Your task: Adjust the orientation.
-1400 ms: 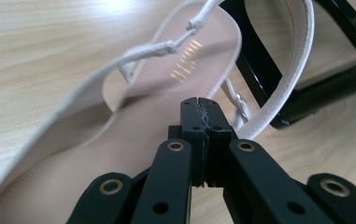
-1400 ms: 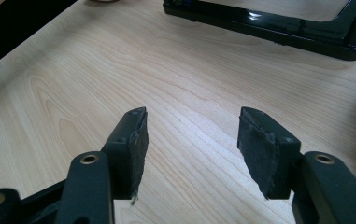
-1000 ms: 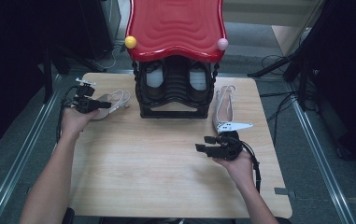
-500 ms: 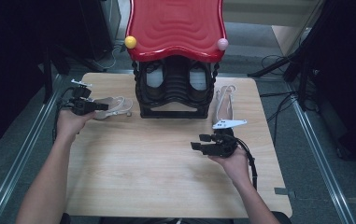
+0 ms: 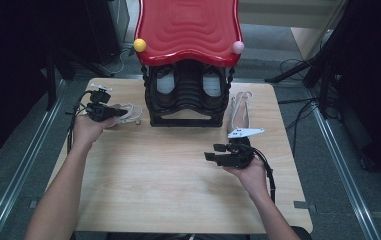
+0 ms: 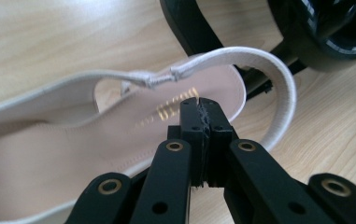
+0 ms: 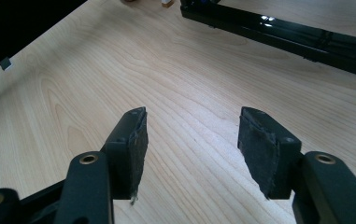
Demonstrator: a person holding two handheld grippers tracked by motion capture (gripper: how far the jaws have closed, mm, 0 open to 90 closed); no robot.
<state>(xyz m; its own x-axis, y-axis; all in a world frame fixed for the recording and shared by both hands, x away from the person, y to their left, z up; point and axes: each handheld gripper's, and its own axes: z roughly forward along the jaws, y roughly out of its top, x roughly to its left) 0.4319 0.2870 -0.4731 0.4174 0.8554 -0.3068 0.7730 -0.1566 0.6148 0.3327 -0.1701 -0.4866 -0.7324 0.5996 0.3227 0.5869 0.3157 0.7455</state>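
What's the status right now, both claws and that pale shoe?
Left gripper shut on pale shoe. Right gripper open over bare table. Black shoe rack close beside the shoe.

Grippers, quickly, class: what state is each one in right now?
Left gripper: shut, jaws pressed together over the pale slingback shoe; whether they pinch it cannot be told.
Right gripper: open, nothing between the jaws, over bare table.

Both forearms are bare, no sleeves in view. Left tool (image 6: 199, 112): black, two flat link arms each with brass-ringed pivot holes and smaller plain holes; ridged pad faces. Right tool (image 7: 192, 140): same black build, brass-ringed pivots, worn dark pads with frayed edges. A black cable trails behind each tool. A pale three-cornered plate sits above the right tool.
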